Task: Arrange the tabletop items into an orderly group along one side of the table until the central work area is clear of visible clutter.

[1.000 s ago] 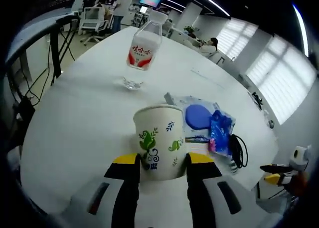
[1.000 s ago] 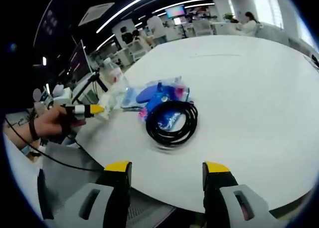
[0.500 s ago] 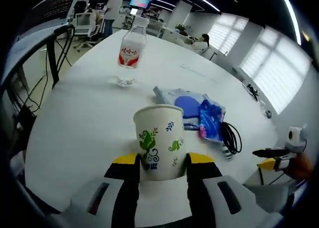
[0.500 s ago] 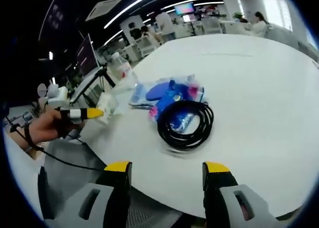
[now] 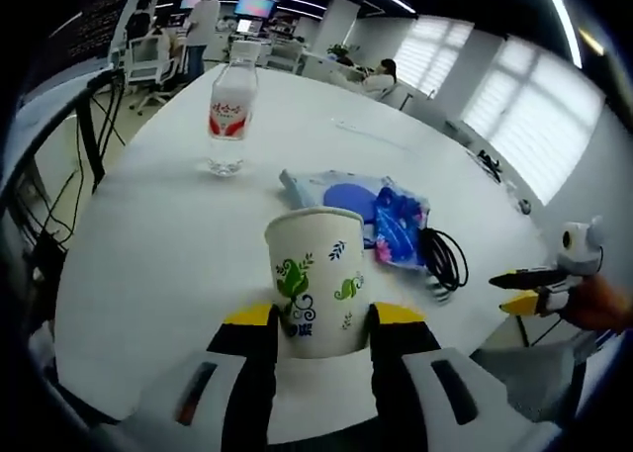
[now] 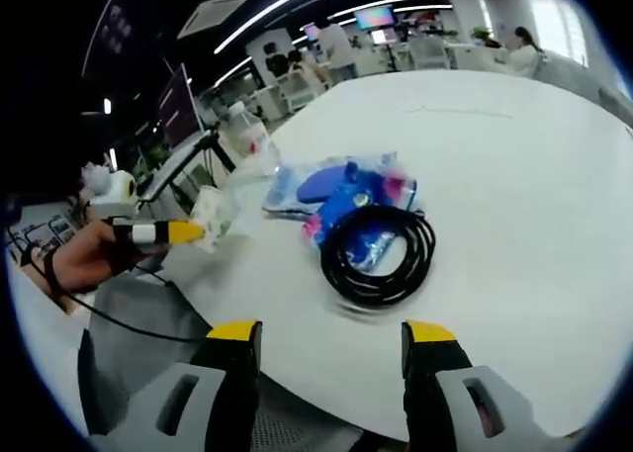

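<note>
Paper cup (image 5: 315, 279): white with green leaf print, sitting upright between the left gripper's yellow-tipped jaws at the near edge of the tabletop (image 5: 158, 244); in the right gripper view it is showing blurred at the far left, beside that gripper's yellow tip.
Left gripper (image 5: 321, 325): clenching the paper cup from both sides, low on its wall.
Water bottle (image 5: 228, 116): standing upright toward the far left of the tabletop, clear plastic with a red and white label, well apart from the cup.
Blue packets (image 5: 381, 215): lying in a loose cluster right of the cup, clear wrapping over blue and pink contents.
Black cable (image 6: 381, 254): lying coiled, overlapping the near edge of the blue packets; in the left gripper view it is sitting just right of them.
Right gripper (image 6: 331, 358): hanging released over the tabletop's near edge, its jaws spread wide and holding nothing; it is also entering the left gripper view from the right, held in a hand (image 5: 598, 304).
Background: people sitting and standing at office desks beyond the tabletop.
</note>
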Tool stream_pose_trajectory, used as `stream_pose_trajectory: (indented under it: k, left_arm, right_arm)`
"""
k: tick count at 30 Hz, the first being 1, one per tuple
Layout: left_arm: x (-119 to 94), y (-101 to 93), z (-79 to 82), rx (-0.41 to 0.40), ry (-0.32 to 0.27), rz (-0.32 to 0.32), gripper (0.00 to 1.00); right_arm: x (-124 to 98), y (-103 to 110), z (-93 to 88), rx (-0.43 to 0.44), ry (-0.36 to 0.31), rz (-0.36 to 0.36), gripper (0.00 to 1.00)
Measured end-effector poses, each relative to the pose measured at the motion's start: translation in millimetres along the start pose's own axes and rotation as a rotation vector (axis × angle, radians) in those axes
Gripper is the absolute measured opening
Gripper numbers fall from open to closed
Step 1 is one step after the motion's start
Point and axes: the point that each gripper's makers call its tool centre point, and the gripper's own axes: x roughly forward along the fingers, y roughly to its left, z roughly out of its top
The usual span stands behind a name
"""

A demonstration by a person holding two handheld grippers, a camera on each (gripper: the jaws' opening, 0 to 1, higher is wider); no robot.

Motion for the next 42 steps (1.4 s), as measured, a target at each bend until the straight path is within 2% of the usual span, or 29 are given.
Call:
stream_pose_trajectory:
  k: [5, 10, 14, 18, 22, 30, 34, 38, 40, 42]
  left_arm:
    - [-4, -20.2, -7.2, 0.049, 0.008, -0.035, 0.35]
    - [0, -29.8, -11.8, 0.105, 0.037, -0.069, 0.35]
    - [1, -41.1, -19.4, 0.188, 0.059, -0.106, 0.35]
    - [0, -55.8, -26.9, 0.268, 0.076, -0.138, 0.35]
    - [-1, -68.8, -35.0, 0.345, 0.101, -0.170, 0.35]
    - [0, -90.1, -41.4, 0.437, 0.117, -0.231, 0.35]
    - [1, -103.5, -49.7, 0.540, 0.138, -0.271, 0.35]
    - [-1, -122.3, -56.2, 0.642, 0.152, -0.316, 0.35]
    - [-2, -128.6, -57.6, 0.668, 0.153, -0.326, 0.35]
    - [-1, -131.1, -58.4, 0.745, 0.155, -0.333, 0.35]
  right_arm:
    - [4, 11, 5.8, -0.005, -0.004, 0.019, 0.57]
    - [11, 23, 14.2, -0.022, -0.015, 0.052, 0.56]
    - [19, 34, 18.0, -0.057, -0.003, 0.087, 0.55]
    - [20, 54, 18.3, -0.096, 0.004, 0.167, 0.55]
    - [21, 67, 17.8, -0.104, -0.002, 0.214, 0.54]
    - [20, 84, 11.8, -0.098, 0.006, 0.248, 0.52]
    - [17, 93, 16.5, -0.064, -0.026, 0.285, 0.52]
    - [18, 100, 11.3, -0.080, -0.016, 0.297, 0.51]
    - [17, 102, 11.2, -0.078, -0.017, 0.305, 0.51]
    - [17, 105, 11.1, -0.071, -0.019, 0.315, 0.50]
